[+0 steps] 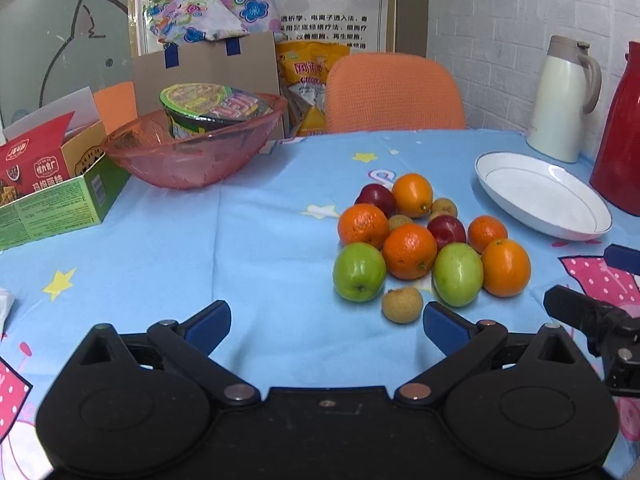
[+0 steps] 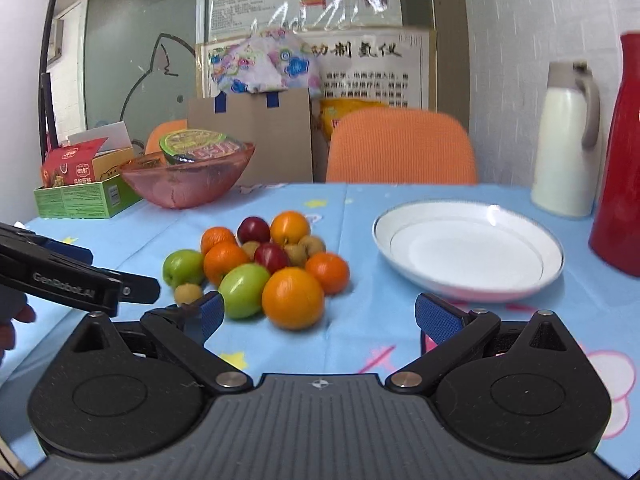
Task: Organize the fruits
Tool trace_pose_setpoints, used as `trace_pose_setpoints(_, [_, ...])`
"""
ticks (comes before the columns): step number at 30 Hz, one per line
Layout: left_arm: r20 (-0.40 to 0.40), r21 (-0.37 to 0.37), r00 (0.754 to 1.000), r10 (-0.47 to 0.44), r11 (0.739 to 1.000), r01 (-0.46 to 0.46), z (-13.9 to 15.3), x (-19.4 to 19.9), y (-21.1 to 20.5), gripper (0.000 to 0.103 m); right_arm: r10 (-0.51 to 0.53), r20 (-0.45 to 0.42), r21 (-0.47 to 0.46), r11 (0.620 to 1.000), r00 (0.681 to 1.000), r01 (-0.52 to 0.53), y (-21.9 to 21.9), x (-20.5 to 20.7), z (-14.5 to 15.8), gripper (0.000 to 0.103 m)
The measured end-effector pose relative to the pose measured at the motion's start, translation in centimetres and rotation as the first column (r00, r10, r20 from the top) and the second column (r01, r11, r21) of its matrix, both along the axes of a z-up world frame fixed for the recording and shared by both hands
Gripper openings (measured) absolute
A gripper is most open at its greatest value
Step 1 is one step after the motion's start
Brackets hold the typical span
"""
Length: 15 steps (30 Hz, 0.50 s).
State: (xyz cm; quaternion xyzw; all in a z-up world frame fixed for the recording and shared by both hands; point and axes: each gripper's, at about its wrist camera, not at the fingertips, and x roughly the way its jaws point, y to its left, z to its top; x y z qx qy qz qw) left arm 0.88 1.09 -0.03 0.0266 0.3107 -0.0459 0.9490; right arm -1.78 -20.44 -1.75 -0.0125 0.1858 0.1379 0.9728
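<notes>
Blue cartoon cloth covers the worktop [image 2: 360, 200]; fruit pile [image 2: 264, 264] sits just ahead of right gripper [image 2: 318, 316] fingers, white plate [image 2: 552, 248] ahead-right, empty. Both grippers' fingers spread apart, nothing held; left gripper [image 1: 326, 322] too. Judging by that, no fruit sorted yet, all left to do

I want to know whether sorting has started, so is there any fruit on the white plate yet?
No, the white plate is bare, and all the fruit still sits in one pile on the tablecloth beside it.

Left gripper [image 1: 326, 322] and right gripper [image 2: 318, 316] both spread wide, empty.
</notes>
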Motion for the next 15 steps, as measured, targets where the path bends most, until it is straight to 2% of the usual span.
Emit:
trace_pose_setpoints(2, [0.003,-0.041,1.000,-0.020,0.999,0.021,0.2,0.0,0.6,0.103,0.017,-0.018,-0.012,1.000,1.000,-0.018,0.1,0.7,0.1,0.103])
trace_pose_setpoints(5, [-0.004,-0.097,0.999,-0.052,0.994,0.051,0.3,0.1,1.2,0.103,0.051,-0.098,-0.050,0.997,0.994,-0.056,0.8,2.0,-0.1,0.103])
trace_pose_setpoints(7, [-0.018,-0.136,0.996,-0.082,0.988,0.079,0.3,0.2,1.4,0.103,0.075,-0.101,-0.082,0.993,0.992,-0.083,1.3,2.7,-0.3,0.103])
trace_pose_setpoints(8, [-0.024,-0.159,0.994,-0.106,0.982,0.101,0.3,0.3,1.3,0.093,0.091,-0.104,-0.102,0.990,0.990,-0.101,1.6,3.0,-0.4,0.103])
trace_pose_setpoints(9, [-0.028,-0.176,0.991,-0.127,0.977,0.121,0.3,0.3,1.3,0.091,0.108,-0.111,-0.125,0.985,0.988,-0.122,1.9,3.4,-0.4,0.103])
trace_pose_setpoints(15, [-0.037,-0.205,0.969,-0.242,0.951,0.230,0.5,0.6,-0.1,0.089,0.200,-0.149,-0.225,0.947,0.968,-0.230,2.9,5.3,-0.5,0.103])
